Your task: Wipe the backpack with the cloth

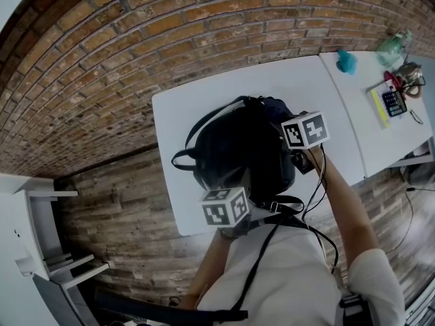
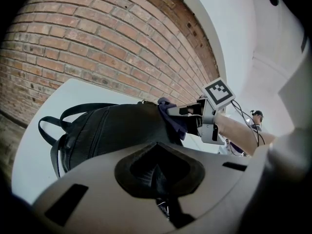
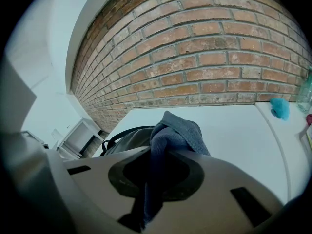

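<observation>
A black backpack lies on the white table, its straps trailing to the left. My left gripper is at the bag's near end, jaws shut on a fold of its black fabric. My right gripper is shut on a blue-grey cloth, which bunches out past the jaws. In the left gripper view the cloth rests against the top right of the backpack, with the right gripper behind it. In the head view the marker cubes hide both pairs of jaws.
A second white table adjoins on the right, with a teal object, a clear bottle and a calculator. A brick wall runs behind both tables. A white shelf unit stands on the floor at left.
</observation>
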{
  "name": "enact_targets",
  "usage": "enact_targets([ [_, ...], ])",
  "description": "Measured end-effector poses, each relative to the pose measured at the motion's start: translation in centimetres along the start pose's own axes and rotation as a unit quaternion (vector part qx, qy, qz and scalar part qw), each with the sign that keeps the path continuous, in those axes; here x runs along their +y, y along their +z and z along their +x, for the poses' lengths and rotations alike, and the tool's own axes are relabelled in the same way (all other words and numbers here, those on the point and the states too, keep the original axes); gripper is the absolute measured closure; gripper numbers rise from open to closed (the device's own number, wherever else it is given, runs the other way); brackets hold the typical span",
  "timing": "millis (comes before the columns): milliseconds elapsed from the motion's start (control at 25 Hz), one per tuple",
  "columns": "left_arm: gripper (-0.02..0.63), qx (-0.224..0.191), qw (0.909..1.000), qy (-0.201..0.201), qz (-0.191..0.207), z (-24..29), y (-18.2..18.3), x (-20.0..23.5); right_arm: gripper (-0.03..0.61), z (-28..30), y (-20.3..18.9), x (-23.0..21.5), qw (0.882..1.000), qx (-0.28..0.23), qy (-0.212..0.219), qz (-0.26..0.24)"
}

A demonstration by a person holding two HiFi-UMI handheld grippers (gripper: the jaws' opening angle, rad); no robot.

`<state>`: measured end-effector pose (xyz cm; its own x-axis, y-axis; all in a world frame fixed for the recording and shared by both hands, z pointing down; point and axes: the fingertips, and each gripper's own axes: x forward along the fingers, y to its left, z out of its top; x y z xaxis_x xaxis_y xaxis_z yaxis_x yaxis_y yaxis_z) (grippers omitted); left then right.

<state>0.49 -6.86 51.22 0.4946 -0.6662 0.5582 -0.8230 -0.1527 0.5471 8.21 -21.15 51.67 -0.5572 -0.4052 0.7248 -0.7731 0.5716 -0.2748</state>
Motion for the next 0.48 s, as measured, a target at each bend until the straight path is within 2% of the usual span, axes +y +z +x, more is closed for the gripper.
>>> enact_targets([
  [480,0.609,-0.001,1.0000,-0.004,0.000,0.1,0.0,-0.3,0.540,-1.1,-1.9,1.4,1.000,0.010,0.001,-0.028],
])
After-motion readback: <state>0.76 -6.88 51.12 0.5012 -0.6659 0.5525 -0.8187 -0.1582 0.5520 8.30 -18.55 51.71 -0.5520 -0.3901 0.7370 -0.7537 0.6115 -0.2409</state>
